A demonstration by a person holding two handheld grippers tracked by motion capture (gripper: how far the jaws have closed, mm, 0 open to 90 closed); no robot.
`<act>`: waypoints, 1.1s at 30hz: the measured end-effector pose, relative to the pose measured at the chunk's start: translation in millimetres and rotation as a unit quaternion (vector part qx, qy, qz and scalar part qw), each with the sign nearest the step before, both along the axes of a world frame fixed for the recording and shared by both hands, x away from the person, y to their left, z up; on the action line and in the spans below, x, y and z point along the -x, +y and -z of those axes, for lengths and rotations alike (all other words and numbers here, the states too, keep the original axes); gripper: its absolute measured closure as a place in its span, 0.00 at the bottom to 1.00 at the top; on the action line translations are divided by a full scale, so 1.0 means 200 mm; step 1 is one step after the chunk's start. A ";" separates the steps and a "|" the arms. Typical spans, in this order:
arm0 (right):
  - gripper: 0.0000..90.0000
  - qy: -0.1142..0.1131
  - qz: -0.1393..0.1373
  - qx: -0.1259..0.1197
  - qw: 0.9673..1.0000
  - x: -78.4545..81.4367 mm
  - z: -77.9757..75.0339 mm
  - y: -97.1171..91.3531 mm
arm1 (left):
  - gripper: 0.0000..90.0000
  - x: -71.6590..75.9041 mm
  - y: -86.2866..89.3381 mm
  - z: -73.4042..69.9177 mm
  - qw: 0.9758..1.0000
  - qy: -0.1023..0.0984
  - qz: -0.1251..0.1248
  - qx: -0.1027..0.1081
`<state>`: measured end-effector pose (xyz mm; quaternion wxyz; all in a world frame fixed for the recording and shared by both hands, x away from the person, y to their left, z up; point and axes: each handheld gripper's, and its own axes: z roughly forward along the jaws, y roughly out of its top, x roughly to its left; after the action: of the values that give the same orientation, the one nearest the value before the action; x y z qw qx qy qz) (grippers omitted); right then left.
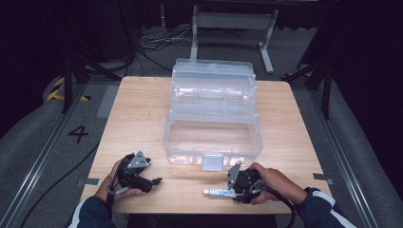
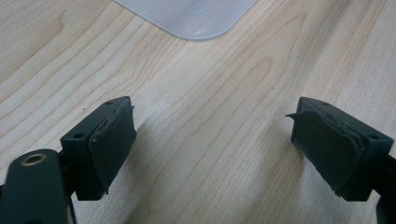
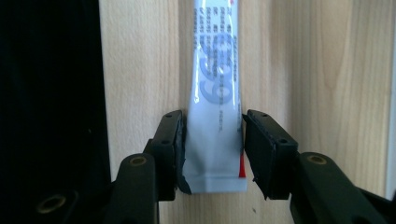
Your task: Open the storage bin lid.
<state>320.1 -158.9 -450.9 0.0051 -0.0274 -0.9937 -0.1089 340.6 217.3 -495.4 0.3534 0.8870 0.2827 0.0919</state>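
A white tube with blue print (image 1: 216,192) lies flat on the wooden table near the front edge. My right gripper (image 1: 233,194) has come from the right onto its crimped end. In the right gripper view the tube (image 3: 215,93) runs away from me, and my right gripper (image 3: 214,140) has a pad against each long edge of it. My left gripper (image 1: 153,184) rests low at the front left, pointing right. In its own view, my left gripper (image 2: 212,135) stands wide open over bare wood, with nothing between the jaws.
A large clear plastic box (image 1: 180,142) stands open mid-table, its lid (image 1: 214,76) tipped back and its latch (image 1: 212,161) facing me. A translucent corner of it (image 2: 196,18) shows ahead of the left jaws. The table's front edge (image 3: 100,70) runs close beside the tube.
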 end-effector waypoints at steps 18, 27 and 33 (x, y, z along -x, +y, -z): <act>0.60 0.002 -0.025 -0.024 0.999 0.01 0.01 0.19 | 0.15 0.00 0.00 0.00 1.000 -0.001 -0.001 0.002; 0.69 0.007 -0.024 -0.012 1.000 0.00 0.01 0.23 | 0.15 0.00 0.00 0.00 1.000 -0.001 -0.001 0.002; 0.77 0.009 -0.026 -0.003 1.000 -0.02 0.00 0.24 | 0.15 0.00 0.00 0.00 1.000 -0.001 -0.001 0.002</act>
<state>323.7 -110.5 -451.7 0.0173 -0.0028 -0.9936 -0.1112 340.2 217.5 -495.9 0.3552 0.8860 0.2833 0.0926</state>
